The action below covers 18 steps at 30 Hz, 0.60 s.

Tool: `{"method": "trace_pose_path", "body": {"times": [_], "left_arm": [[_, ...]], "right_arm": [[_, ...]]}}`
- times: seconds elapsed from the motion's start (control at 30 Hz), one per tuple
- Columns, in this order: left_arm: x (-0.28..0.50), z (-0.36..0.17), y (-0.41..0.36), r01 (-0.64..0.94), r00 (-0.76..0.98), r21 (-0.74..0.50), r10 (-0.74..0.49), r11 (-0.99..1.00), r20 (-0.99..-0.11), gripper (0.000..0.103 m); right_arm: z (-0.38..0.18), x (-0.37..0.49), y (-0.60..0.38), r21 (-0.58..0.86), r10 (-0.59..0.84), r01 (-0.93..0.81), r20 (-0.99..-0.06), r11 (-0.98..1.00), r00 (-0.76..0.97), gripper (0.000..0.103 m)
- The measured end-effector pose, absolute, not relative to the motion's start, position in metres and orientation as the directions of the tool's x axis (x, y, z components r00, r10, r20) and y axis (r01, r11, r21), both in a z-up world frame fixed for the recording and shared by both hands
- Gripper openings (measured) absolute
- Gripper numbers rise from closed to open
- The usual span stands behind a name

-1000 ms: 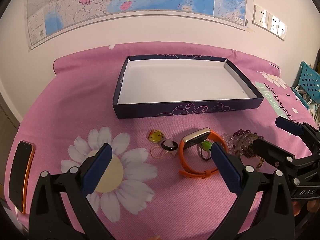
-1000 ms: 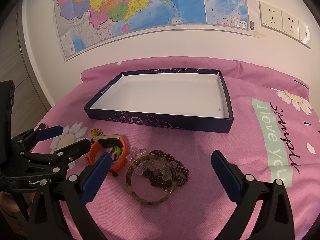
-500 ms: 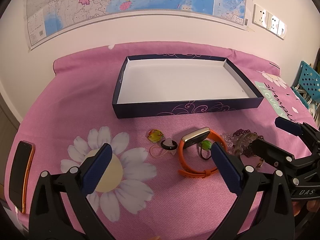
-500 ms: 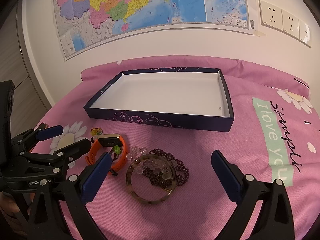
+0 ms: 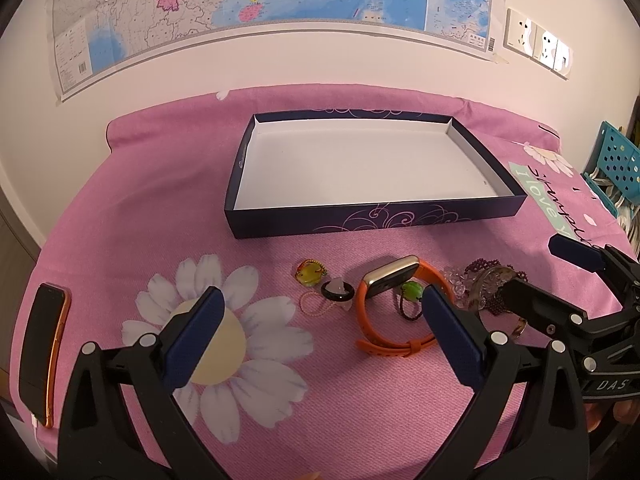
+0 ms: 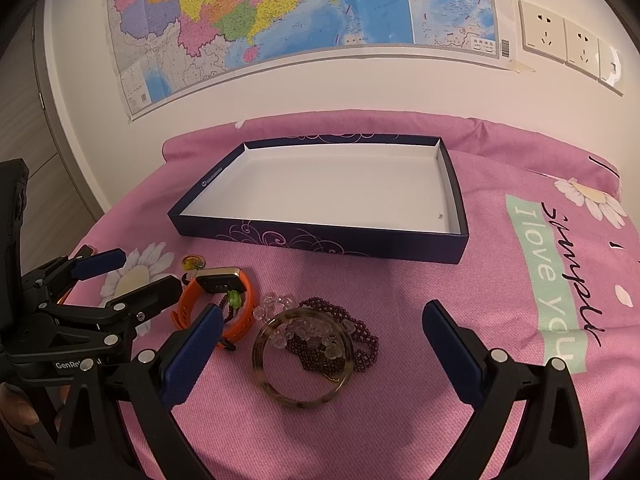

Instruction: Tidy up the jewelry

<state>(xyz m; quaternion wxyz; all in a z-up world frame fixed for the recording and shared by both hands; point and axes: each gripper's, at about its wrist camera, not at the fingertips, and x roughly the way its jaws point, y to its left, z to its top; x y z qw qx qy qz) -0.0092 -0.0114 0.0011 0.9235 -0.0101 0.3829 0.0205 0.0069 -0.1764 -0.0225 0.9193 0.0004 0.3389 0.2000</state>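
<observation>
Both grippers hover low over a pink cloth [image 5: 120, 220], jaws wide apart, nothing held.

Left gripper [image 5: 320, 332]: blue pads spread; betw. them, in the left wrist view, lie the small pieces. Right gripper [image 6: 320, 344]: pads spread; bangle and beads lie betw. them in the right wrist view. Each gripper shows at the edge of the other's view, also spread.

Box [image 5: 376, 220]: shallow, dark blue w/ swirl print, white inside, nothing in it. Sits on cloth beyond the jewelry, apart from it.

Jewelry, all on cloth in a loose row near the box's front wall:
- Yellow charm [image 5: 309, 273], farthest left.
- Black ring [image 5: 337, 291] just right of charm, thin chain beside it.
- Orange band [image 5: 394, 308] w/ gold-edged face, standing on edge, strap looped.
- Green bead [image 5: 411, 290] on dark cord, inside the band's loop.
- Brown bangle [image 6: 303, 356], flat, right of band.
- Clear beads [image 6: 280, 304] and purple beads [image 6: 360, 340], tangled; bangle overlaps both.

Phone [image 5: 42, 348] at cloth's left edge, well apart from jewelry. Map [image 6: 280, 12] and sockets [image 6: 568, 40] on wall behind.
</observation>
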Motion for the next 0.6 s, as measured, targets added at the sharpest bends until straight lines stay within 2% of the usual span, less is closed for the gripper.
{"method": "trace_pose_path", "body": {"times": [0.6], "left_arm": [[-0.0085, 0.003, -0.0124, -0.044, 0.706, -0.002, 0.03, 0.999, -0.708, 0.097]], "right_arm": [[-0.0237, 0.0055, -0.1755, 0.138, 0.367, -0.365, -0.623, 0.921, 0.69, 0.096]]}}
